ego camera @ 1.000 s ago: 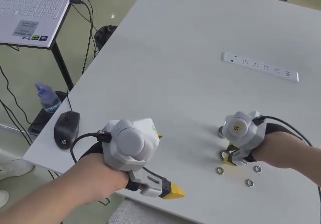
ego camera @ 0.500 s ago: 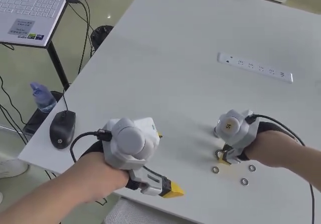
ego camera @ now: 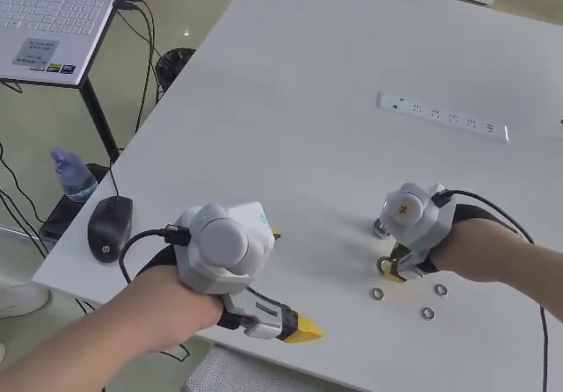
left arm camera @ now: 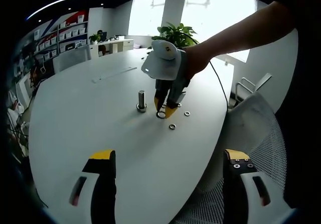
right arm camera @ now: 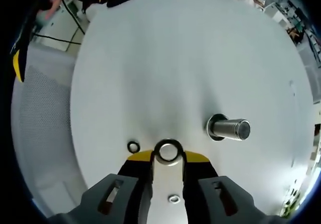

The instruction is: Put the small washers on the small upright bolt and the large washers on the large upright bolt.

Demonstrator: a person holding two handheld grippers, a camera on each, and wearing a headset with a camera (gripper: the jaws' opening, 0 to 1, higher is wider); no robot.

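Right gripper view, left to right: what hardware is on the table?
small washer → large washer, between the jaws → upright bolt

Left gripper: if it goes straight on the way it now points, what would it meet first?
Probably the right gripper, whose tips stand at a large washer on the table ahead. If the left gripper travels low, a small washer lying nearer may come first; depth is unclear.
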